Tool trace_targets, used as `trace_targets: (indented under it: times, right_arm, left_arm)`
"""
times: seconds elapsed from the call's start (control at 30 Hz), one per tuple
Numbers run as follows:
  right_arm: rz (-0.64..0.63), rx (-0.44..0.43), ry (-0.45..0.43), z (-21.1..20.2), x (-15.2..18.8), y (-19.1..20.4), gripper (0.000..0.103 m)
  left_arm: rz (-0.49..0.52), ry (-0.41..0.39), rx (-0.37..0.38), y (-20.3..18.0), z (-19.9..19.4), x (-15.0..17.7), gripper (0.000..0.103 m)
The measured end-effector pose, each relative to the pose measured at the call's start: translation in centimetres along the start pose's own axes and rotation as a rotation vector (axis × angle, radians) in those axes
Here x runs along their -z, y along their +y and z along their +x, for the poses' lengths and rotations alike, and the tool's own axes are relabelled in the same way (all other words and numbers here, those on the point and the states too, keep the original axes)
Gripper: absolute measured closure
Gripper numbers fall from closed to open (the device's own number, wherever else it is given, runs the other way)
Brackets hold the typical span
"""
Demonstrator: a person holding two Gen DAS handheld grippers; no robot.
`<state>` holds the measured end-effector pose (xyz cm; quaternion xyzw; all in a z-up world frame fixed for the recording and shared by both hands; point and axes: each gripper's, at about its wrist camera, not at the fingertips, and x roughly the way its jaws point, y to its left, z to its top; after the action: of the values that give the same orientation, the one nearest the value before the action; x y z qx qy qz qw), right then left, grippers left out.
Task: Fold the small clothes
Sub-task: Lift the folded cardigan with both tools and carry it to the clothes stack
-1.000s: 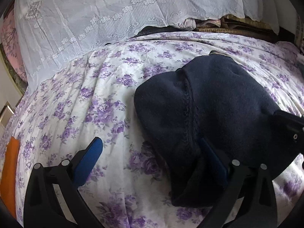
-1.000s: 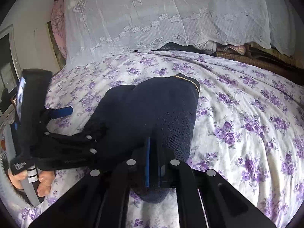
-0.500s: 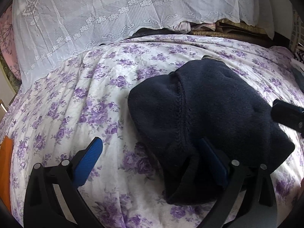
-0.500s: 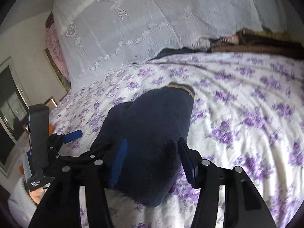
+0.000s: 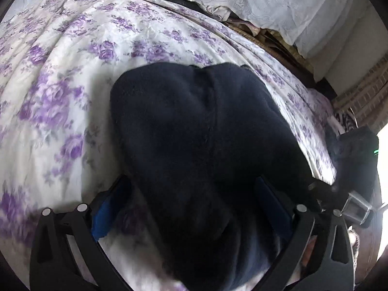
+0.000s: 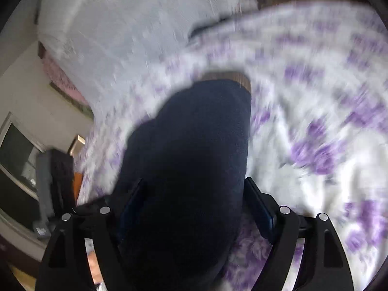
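A dark navy knit garment lies in a folded heap on the purple-flowered bedspread. My left gripper hangs over its near end, open, with the cloth between the fingers. Its left blue pad stands clear of the cloth, over the sheet. In the blurred right wrist view the garment fills the gap of my right gripper. Those jaws are opening wide, and the pads flank the cloth without pinching it. A tan trim marks the garment's far edge.
White lace drapery hangs behind the bed, with stacked fabrics under it. The right gripper's body shows at the bed's right edge. In the right wrist view the left tool and something orange sit at the left.
My right gripper has let go of the garment and spread its jaws wide. Both grippers have tipped downward and come closer over the garment, which now fills both views.
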<state>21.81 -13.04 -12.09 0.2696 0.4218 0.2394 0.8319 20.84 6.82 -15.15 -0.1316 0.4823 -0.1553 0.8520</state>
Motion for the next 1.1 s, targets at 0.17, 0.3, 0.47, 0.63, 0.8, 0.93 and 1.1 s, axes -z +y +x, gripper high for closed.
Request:
trace_targets:
  times: [0.17,0.3,0.47,0.63,0.8,0.93,1.1]
  right_arm:
    - [-0.048,0.011,-0.034,-0.7,0.7,1.1,0.044]
    - [-0.115,0.022,-0.079,-2.1,1.0,2.3,0.051]
    - [-0.182,0.052,-0.144,-5.9,1.0,2.6,0.052]
    - [-0.154,0.079,-0.246,-12.5,-0.2,-0.5,0.053]
    - [-0.129,0.141,-0.363,-20.7,-2.2,-4.0,0.053]
    - [-0.108,0.199,-0.455,-27.3,-4.1,-7.0,0.053]
    - [-0.068,0.285,-0.573,-36.7,-7.0,-11.4,0.053]
  left_arm:
    - [0.088,-0.045,-0.025,-2.3,-0.1,0.6,0.020]
    - [0.137,-0.105,-0.103,-4.2,-1.4,0.6,0.034]
    - [0.178,-0.119,-0.061,-7.5,-2.4,0.1,0.054]
    - [0.281,-0.149,-0.028,-14.4,-1.9,-0.6,0.054]
    - [0.383,-0.173,0.049,-24.0,-1.0,-2.4,0.054]
    - [0.470,-0.193,0.107,-32.2,-0.7,-3.4,0.054]
    - [0.570,-0.212,0.181,-43.3,0.2,-5.3,0.054]
